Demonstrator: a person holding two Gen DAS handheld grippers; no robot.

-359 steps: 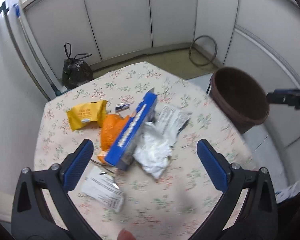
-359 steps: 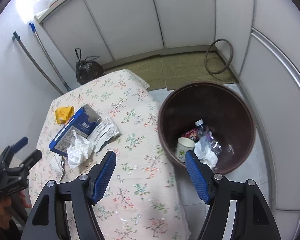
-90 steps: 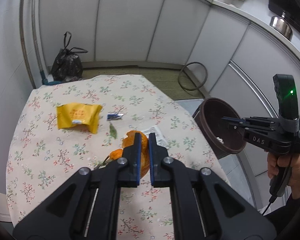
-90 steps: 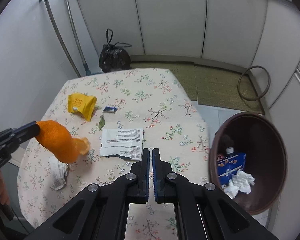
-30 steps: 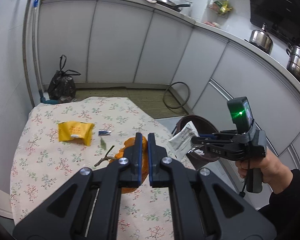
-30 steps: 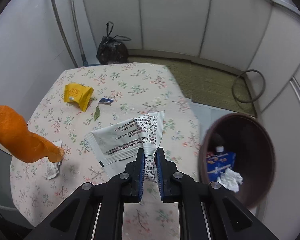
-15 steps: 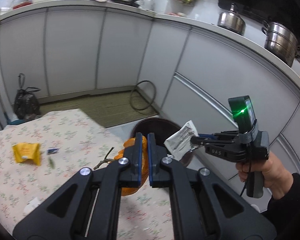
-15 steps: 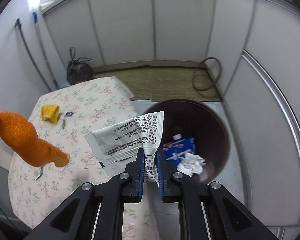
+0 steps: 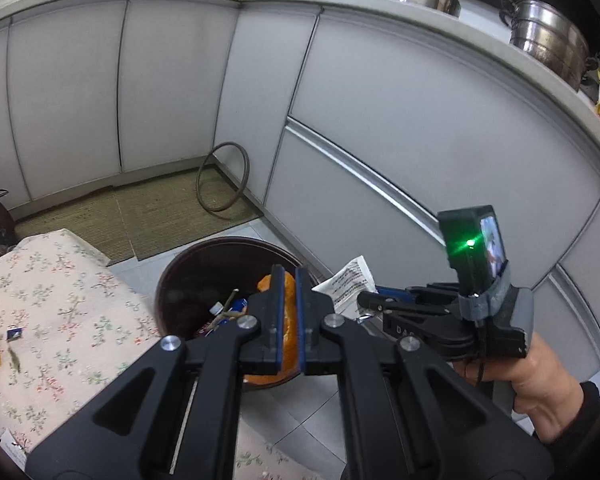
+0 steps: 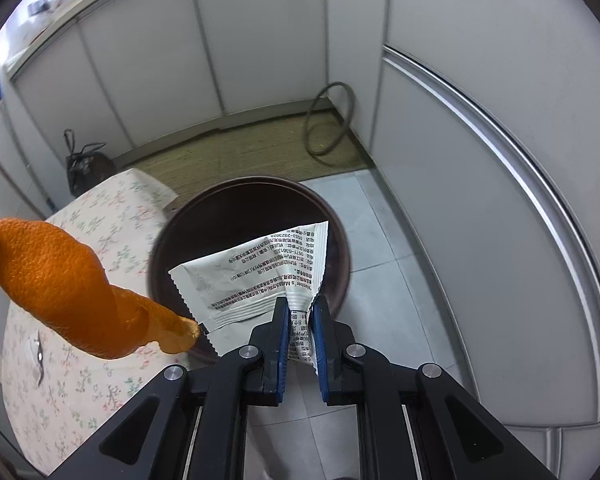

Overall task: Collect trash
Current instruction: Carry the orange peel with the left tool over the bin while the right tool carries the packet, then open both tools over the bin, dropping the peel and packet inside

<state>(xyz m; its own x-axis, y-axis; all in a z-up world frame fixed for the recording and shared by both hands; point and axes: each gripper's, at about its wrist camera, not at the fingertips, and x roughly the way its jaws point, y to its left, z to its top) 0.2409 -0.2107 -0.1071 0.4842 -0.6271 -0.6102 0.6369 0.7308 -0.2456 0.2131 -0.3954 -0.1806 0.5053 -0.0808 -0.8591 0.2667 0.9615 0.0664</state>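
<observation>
Both tongs clamped on trash over the brown bin: left tongs pinch orange peel, hanging lower left of frame at the rim's near edge; right tongs pinch white wrapper, centred above the mouth, nearer.

Left gripper: matte black plastic frame, two scissor-style arms with triangular cut-outs, silver round screws at the pivots, thin blue pads lining the inner faces of the fingers. Right gripper: same build, black arms, silver screws, blue pads. From the left wrist view the right unit is a black pistol-grip body with white lettering on its side, a grey rear block, a small upright screen module with a green LED, a thin black cable. Person's hand on the grip, dark sleeve at the wrist.
</observation>
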